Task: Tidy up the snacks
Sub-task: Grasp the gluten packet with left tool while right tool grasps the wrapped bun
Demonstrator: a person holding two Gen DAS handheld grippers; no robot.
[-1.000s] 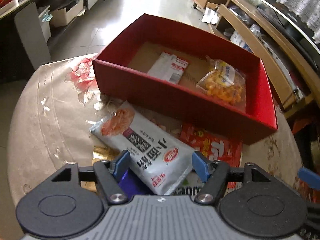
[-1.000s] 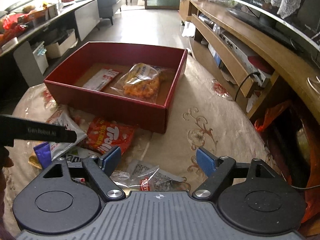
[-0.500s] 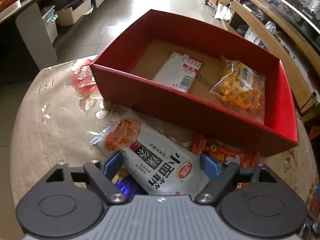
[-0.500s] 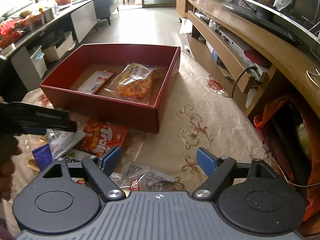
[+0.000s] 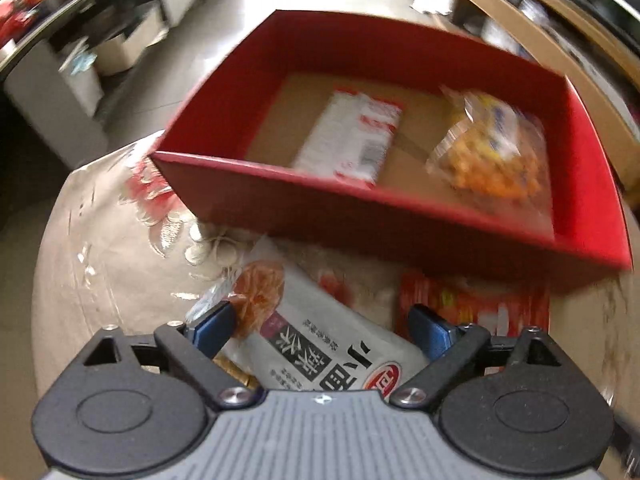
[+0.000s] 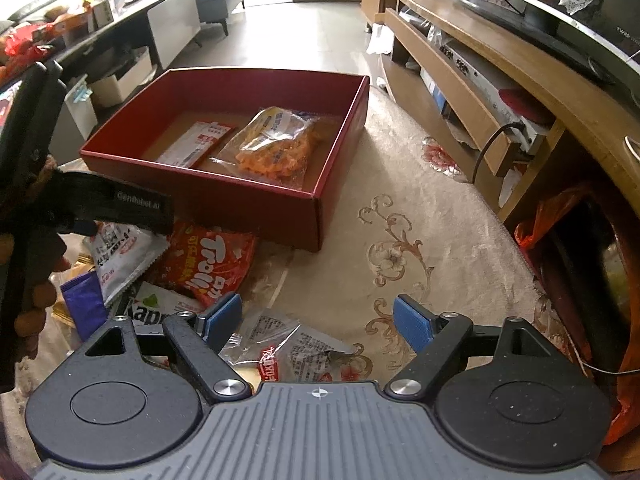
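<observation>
- The left gripper [image 5: 320, 326] hangs over the white packet [image 5: 320, 344]; its jaws stand wide apart, one on each side of the packet, gripping nothing.
- The right gripper [image 6: 318, 318] has its jaws apart too, above a clear wrapper [image 6: 296, 350] on the worktop [image 6: 420, 248].
- The red box [image 6: 256, 204] holds a flat white pack [image 6: 196, 144] and a bag of orange snacks [image 6: 280, 146].
- A red Trolli bag [image 6: 206, 266] lies just in front of the box, beside the white packet.
- The left wrist view is blurred.
</observation>
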